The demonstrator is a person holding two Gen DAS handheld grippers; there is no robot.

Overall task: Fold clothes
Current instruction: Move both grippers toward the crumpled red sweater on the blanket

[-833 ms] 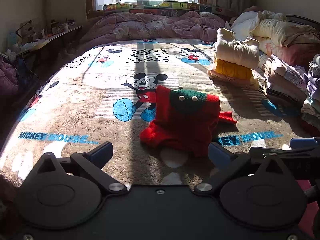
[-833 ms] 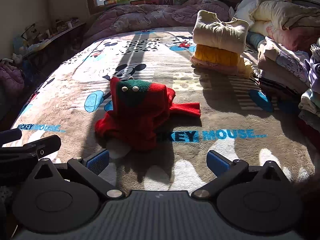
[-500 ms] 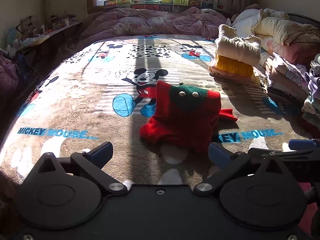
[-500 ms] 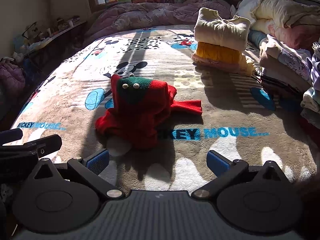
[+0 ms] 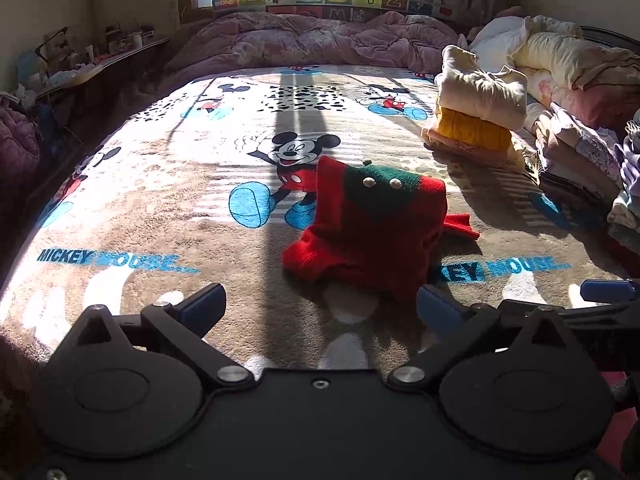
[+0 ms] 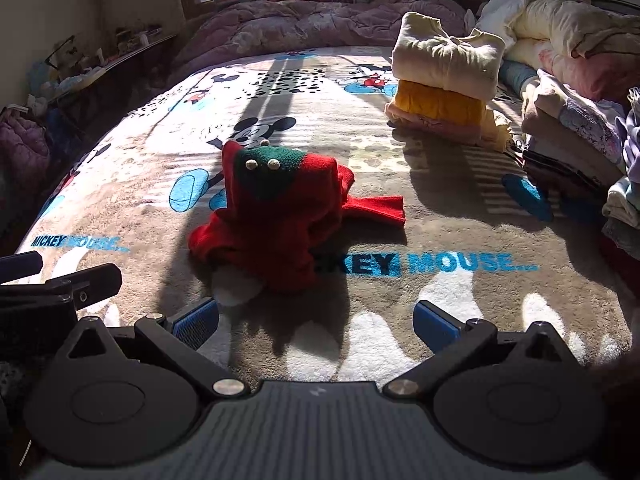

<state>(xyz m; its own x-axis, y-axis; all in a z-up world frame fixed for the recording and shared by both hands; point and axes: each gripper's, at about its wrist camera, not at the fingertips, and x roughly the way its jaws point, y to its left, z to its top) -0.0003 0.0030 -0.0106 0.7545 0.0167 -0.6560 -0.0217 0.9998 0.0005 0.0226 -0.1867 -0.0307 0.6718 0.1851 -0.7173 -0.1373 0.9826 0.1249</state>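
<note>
While your left tool [image 5: 320,306] hangs low over the near edge of the bed, its blue-padded fingers [image 5: 204,304] stand wide apart with nothing between them. Your right tool [image 6: 316,320] is spread just as wide and also holds nothing. Both face the red sweater [image 5: 372,232], which sits crumpled in a heap on the Mickey Mouse blanket [image 5: 160,208], near the middle of the bed and apart from both tools. Its green collar patch [image 6: 268,172] with pale buttons faces you, and one sleeve [image 6: 376,208] lies flat, stretched out to the right. Farther back on the right you have a folded stack [image 6: 444,84]: a cream garment on top of a yellow one. Beyond it, along the right edge, lie more piled clothes [image 5: 580,148]. A pink quilt [image 5: 312,40] is bunched under the window.
</note>
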